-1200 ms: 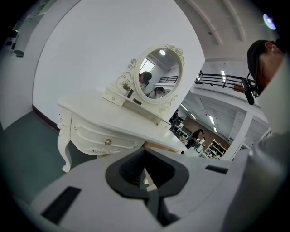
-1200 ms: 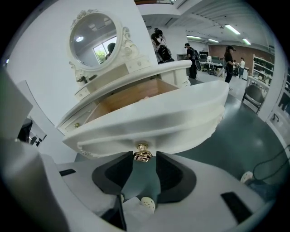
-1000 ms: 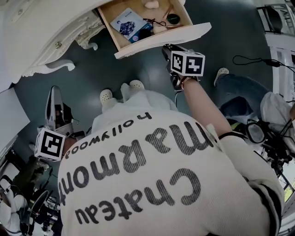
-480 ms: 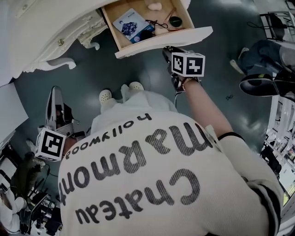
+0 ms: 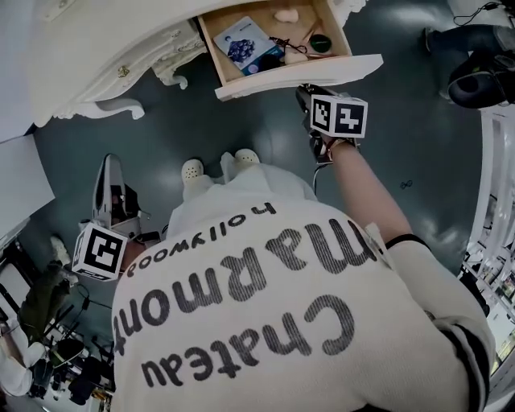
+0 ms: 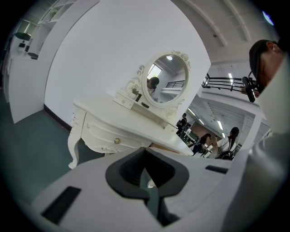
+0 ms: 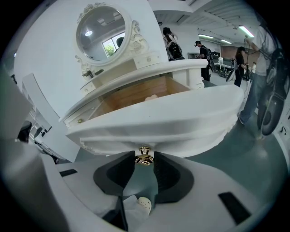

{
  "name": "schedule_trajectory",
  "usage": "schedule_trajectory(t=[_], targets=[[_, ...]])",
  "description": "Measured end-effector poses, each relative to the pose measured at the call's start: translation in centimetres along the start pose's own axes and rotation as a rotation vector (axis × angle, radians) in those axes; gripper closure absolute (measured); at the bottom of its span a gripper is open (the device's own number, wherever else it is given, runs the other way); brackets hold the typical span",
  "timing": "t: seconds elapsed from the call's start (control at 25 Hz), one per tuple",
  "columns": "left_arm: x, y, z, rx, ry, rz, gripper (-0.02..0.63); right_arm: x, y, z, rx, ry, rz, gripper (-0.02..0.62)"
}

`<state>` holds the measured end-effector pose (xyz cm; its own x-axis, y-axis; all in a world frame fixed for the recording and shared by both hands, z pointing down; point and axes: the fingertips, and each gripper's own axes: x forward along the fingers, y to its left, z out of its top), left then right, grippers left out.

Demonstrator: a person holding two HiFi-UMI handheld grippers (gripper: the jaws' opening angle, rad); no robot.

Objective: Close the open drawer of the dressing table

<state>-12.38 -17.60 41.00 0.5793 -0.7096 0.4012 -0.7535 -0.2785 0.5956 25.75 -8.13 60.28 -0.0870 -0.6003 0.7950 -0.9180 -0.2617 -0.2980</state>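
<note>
Head view: drawer [image 5: 306, 68] hangs open at 12 o'clock, its front running 9-to-3. The right tool [image 5: 306, 92] sits at the front's 6 o'clock edge and is the nearer one. The left tool [image 5: 110, 165] is well apart at 8 o'clock.
Left gripper view: tips together, nothing held; counter [image 6: 136, 127] at 11 o'clock.
Right gripper view: jaws set wide, pads against both sides of the gold knob [image 7: 144, 157]. Closing the drawer likely means a push toward 12.

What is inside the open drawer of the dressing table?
In the drawer: a blue-printed packet, a dark round tin, a pale lump and thin black cord. Its back end is hidden under the tabletop.
</note>
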Motion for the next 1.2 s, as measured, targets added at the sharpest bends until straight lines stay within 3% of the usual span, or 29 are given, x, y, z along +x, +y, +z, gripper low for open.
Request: schedule_trajectory(t=[0.44, 1.2], targets=[[0.1, 0.1, 0.5, 0.059, -0.009, -0.004, 0.598, 1.1, 0.0, 0.8, -0.004, -0.006, 0.004, 0.448], [-1.3, 1.0, 2.5, 0.001, -0.065, 0.059, 0.598, 2.8, 0.7, 5.2, -0.026, -0.017, 0.023, 0.448]])
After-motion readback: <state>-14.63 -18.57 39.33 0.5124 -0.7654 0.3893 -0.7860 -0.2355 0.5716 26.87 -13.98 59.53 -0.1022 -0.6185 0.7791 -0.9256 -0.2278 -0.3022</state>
